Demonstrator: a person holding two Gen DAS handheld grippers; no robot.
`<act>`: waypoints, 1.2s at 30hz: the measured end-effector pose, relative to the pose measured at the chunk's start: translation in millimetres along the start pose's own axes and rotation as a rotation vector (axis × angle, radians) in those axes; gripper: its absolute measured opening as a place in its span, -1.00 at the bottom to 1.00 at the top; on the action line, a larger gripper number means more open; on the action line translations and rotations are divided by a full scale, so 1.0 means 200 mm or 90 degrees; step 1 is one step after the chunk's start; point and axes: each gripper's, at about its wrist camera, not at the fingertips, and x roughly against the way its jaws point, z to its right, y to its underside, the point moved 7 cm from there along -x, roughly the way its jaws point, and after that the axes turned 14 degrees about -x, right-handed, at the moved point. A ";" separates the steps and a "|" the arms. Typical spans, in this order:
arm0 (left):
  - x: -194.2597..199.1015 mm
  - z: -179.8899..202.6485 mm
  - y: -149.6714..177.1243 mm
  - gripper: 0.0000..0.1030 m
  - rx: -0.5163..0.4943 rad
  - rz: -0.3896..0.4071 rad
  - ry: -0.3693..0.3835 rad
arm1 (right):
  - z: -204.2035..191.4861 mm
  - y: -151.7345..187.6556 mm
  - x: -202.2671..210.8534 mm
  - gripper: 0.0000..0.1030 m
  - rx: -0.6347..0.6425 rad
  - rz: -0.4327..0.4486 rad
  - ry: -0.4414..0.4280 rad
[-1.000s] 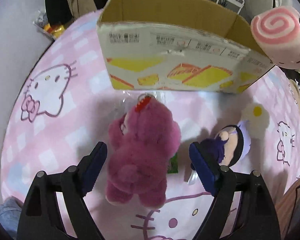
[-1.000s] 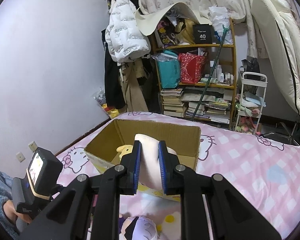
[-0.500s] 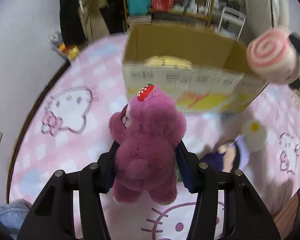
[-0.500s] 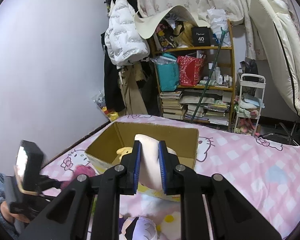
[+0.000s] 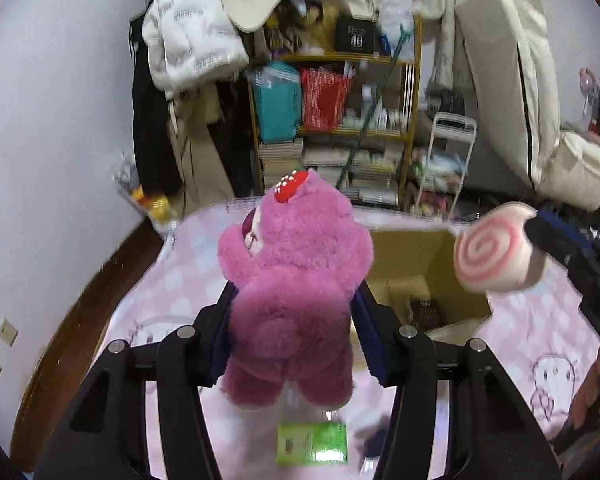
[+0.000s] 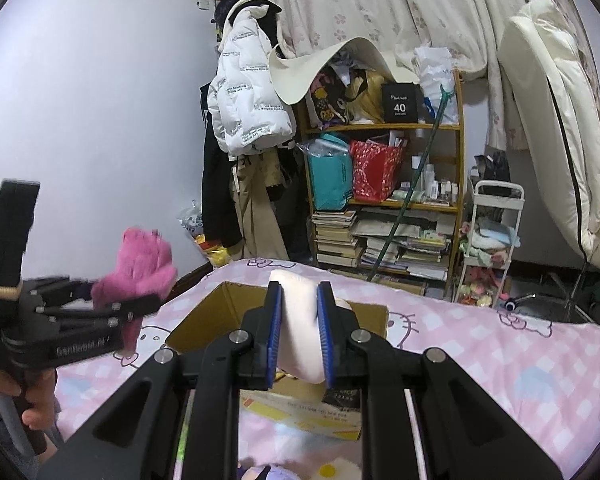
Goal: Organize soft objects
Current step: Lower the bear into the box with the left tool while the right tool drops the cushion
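Note:
My left gripper (image 5: 294, 332) is shut on a pink plush bear (image 5: 296, 288) with a red strawberry on its head, held up in the air left of the open cardboard box (image 5: 428, 276). The bear also shows in the right wrist view (image 6: 140, 268), with the left gripper (image 6: 80, 332) at the left. My right gripper (image 6: 299, 334) is shut on a white swirl-roll plush (image 6: 299, 328), held over the box (image 6: 204, 320). That plush shows its pink spiral end in the left wrist view (image 5: 496, 252).
The pink Hello Kitty bedspread (image 6: 500, 380) covers the bed. A green packet (image 5: 312, 442) and a purple-haired doll (image 6: 260, 472) lie on it below the grippers. A cluttered shelf (image 6: 384, 200), hanging coats (image 6: 252, 128) and a white cart (image 6: 492, 240) stand behind.
My left gripper closed on the pink bear and lifted it off the bedspread, tilting up toward the box. My right gripper held the swirl-roll plush nearly still over the box.

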 end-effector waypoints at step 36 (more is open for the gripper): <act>-0.42 0.13 0.12 0.72 -0.062 -0.025 0.017 | 0.19 0.22 -0.39 -0.48 -0.014 -0.083 0.029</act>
